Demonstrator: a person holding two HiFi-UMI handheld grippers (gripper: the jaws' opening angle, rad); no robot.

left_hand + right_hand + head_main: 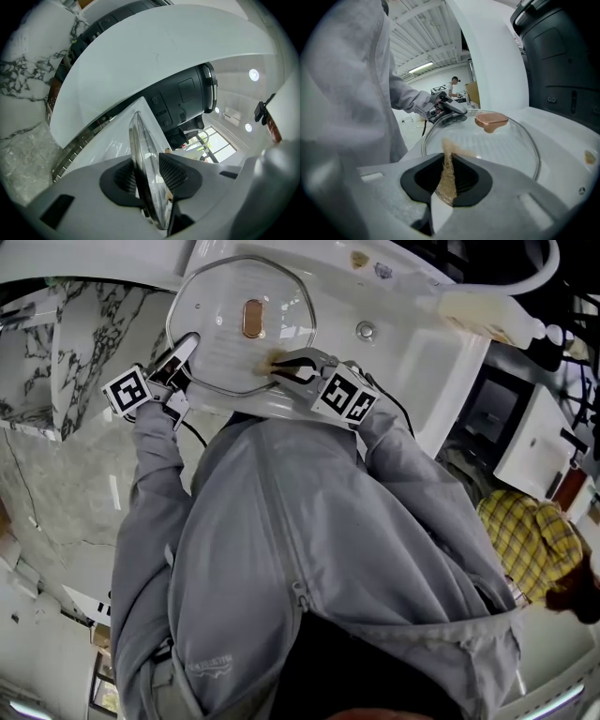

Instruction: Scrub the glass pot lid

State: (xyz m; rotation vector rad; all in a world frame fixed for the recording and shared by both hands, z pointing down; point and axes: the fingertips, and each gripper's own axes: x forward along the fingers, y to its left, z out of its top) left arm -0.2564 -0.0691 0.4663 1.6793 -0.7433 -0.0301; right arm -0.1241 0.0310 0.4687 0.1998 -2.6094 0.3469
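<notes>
The glass pot lid (pixel 239 329) with a copper knob (pixel 253 318) lies flat over the white sink (pixel 375 362). My left gripper (pixel 178 357) is shut on the lid's rim at its left edge; in the left gripper view the lid's rim (pixel 143 154) stands edge-on between the pads. My right gripper (pixel 281 367) is shut on a thin tan scrub pad (pixel 447 173), whose front end rests on the lid's glass (pixel 487 150) near the front rim. The copper knob (pixel 491 121) shows beyond it, with the left gripper (pixel 447 112) at the far rim.
A drain (pixel 366 331) sits in the white sink to the right of the lid. A marble counter (pixel 56 352) lies to the left. A pale soap bottle (pixel 492 315) rests at the sink's right. Another person in a yellow plaid shirt (pixel 530 545) stands at the right.
</notes>
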